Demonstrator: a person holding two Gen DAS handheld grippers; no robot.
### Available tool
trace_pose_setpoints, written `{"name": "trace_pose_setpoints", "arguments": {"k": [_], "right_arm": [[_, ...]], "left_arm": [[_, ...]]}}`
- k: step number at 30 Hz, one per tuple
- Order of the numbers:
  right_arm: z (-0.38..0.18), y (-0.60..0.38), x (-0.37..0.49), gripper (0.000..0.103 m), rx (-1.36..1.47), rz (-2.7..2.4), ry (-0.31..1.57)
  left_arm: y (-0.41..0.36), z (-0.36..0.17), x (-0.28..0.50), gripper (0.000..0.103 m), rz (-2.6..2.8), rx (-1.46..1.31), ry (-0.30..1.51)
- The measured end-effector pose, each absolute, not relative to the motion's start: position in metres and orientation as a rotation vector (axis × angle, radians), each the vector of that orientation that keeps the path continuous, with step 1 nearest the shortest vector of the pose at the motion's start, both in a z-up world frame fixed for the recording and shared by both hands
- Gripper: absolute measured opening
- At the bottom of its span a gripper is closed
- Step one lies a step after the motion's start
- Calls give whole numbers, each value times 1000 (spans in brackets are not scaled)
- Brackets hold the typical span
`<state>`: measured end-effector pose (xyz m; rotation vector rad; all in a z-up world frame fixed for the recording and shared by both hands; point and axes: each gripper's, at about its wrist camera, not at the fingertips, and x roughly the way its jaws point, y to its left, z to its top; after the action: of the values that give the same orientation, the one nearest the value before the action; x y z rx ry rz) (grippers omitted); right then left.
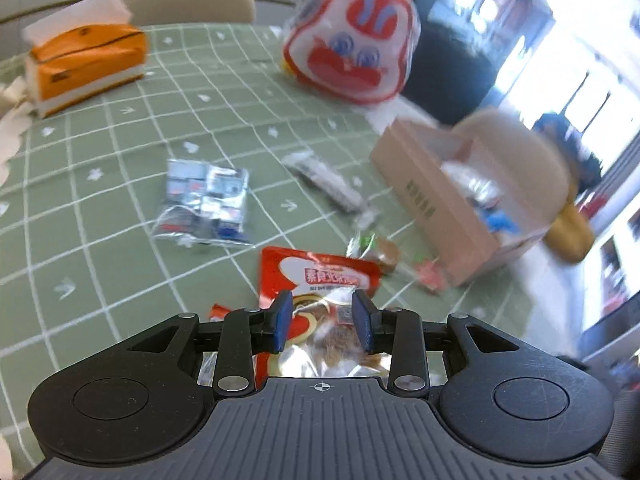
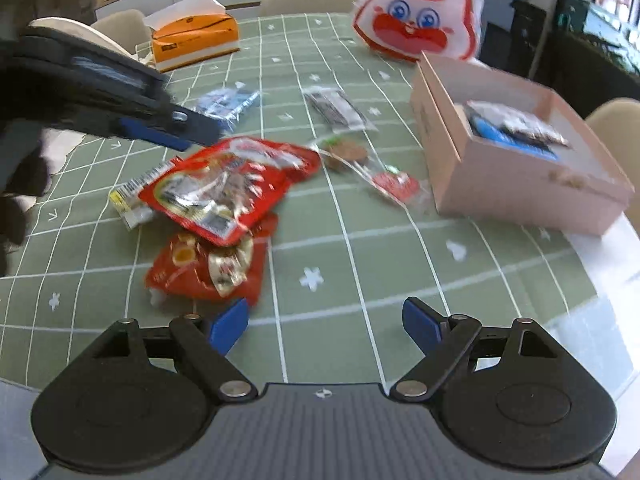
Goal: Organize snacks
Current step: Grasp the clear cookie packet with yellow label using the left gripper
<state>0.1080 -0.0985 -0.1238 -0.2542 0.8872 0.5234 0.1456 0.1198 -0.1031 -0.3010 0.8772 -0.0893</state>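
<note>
**Observer:** What is the left hand-held gripper [image 1: 322,312] doing?

**Operator:** Its two blue pads are part-closed, pinching a crinkled red foil snack pouch with a white label [image 1: 320,276]. In my right wrist view the pouch looks raised at an angle above the green checked tablecloth [image 2: 320,240]. It is blurred the way the gripper is, so I judge it is being carried, not lying flat.

**Observer:** Why hold it by that edge?

**Operator:** I'd say because a flat pouch gives little else to grab, and a pinch near one end lets the rest hang free.

**Observer:** And your right hand-held gripper [image 2: 324,308]?

**Operator:** Its jaws are spread wide with nothing between them, low over bare cloth. It is kept clear, I think, so it doesn't block the left one's way.

**Observer:** Where do the snacks belong?

**Operator:** Probably in the open pale pink cardboard box [image 2: 500,192] on the right side of the table, which already holds a few blue and clear wrapped packets. A second red packet with gold print [image 2: 208,272] lies just under the raised pouch. A clear pack of silver and blue pieces [image 1: 204,204] and a long clear-wrapped dark bar [image 2: 336,110] lie further back, loose on the cloth.

**Observer:** Anything else on the table?

**Operator:** A white and red rabbit-faced bag [image 1: 352,44] stands behind the box, and an orange tissue box [image 1: 84,64] sits far left, well apart from the snacks.
</note>
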Motion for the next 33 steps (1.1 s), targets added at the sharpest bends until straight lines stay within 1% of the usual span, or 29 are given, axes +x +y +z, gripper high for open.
{"name": "trace_pose_setpoints", "arguments": {"k": [2,3,6,13,19,20,22,23,25,28,30,33], "right_arm": [[-118,-108,107,86,-215,542,870],[-112,-112,107,86,-190,558,851],[-103,-111,117,86,-156,574,824],[-101,-85,145,85,-103,670,887],[-102,-46,153,85,-191,715,886],[-104,-39,156,85,-200,713,903],[-111,-28,167,85,-213,703,952],[-114,-24,171,85,-217,717,964],[-113,-20,174,85,-269,708,922],[-114,-15,176,85,-403,624,839],[-116,-16,179,85,-455,582,831],[-114,-21,178,82,-421,615,843]], "left_arm": [[107,-109,153,38,-55,-221,905],[106,-111,153,40,-48,-214,897],[108,-112,157,41,-33,-227,902],[119,-108,147,40,23,-239,915],[140,-114,100,40,90,-311,889],[140,-116,92,37,92,-316,883],[142,-117,80,35,121,-325,870],[145,-117,75,35,129,-344,862],[146,-115,67,40,140,-337,859],[148,-115,53,40,175,-325,847],[153,-114,43,38,195,-379,837],[157,-113,37,38,171,-497,843]]}}
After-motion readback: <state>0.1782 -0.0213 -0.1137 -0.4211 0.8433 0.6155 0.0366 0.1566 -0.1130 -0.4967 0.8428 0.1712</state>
